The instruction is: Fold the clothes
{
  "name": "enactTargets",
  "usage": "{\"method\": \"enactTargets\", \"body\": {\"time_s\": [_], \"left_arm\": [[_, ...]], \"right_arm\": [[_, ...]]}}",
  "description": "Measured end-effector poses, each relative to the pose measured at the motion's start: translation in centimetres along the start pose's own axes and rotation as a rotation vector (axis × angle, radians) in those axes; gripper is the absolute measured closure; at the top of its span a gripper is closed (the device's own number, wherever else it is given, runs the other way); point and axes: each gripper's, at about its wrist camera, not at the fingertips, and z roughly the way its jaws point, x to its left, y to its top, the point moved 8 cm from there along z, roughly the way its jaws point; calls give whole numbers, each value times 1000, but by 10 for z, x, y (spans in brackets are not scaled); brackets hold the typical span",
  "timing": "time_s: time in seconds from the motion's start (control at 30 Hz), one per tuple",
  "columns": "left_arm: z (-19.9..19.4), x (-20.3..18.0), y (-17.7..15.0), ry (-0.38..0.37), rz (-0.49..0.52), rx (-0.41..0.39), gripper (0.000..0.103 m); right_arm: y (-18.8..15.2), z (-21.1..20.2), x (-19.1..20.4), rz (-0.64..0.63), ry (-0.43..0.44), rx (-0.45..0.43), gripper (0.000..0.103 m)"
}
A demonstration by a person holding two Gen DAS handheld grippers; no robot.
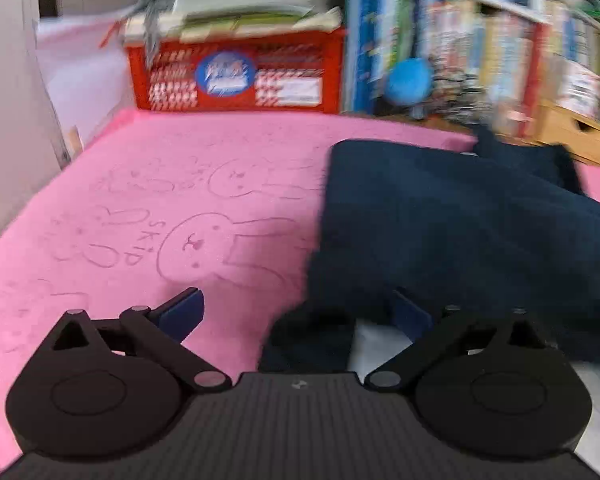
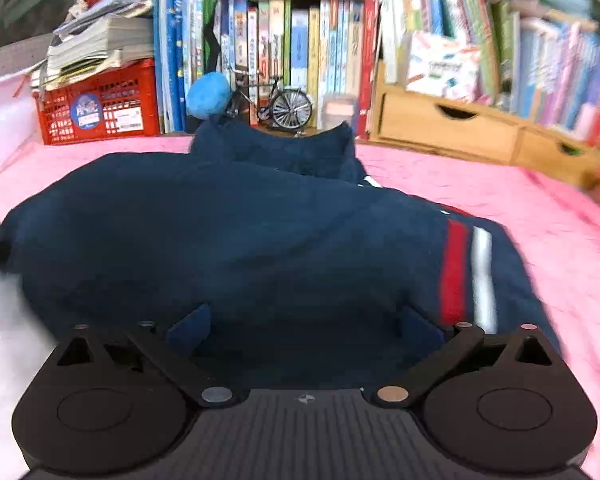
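Navy garment (image 2: 236, 240) lies bunched on the pink blanket (image 1: 140, 200), partly folded. Right gripper (image 2: 304, 332) spread wide over it, holding nothing; left gripper (image 1: 296, 312) likewise wide, empty, at the garment's left edge. Advice: pinch both near corners evenly before lifting.

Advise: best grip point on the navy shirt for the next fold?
Take the near hem of the shirt, close to the corner by the red and white stripes. Come in low from the near side: that edge lies flat on the pink blanket, right ahead of the open right tongs.
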Motion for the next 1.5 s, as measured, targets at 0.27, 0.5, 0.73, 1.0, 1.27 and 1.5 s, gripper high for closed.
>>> {"method": "enactTargets", "body": {"time_s": [0.27, 0.5, 0.73, 1.0, 1.27, 1.5], "left_arm": [[-107, -54, -92, -73, 149, 22, 0], [-162, -47, -164, -74, 209, 110, 0], [-183, -41, -175, -75, 209, 101, 0], [-177, -36, -184, -76, 179, 132, 0], [-174, -37, -189, -83, 168, 149, 0], [-165, -36, -197, -85, 159, 183, 0]], "right_arm": [[-99, -143, 46, -13, 64, -92, 0], [-167, -184, 48, 36, 28, 73, 0], [-181, -207, 45, 49, 8, 70, 0], [-214, -199, 39, 67, 3, 169, 0], [-218, -198, 35, 92, 0, 173, 0], [-225, -192, 28, 143, 14, 180, 0]]}}
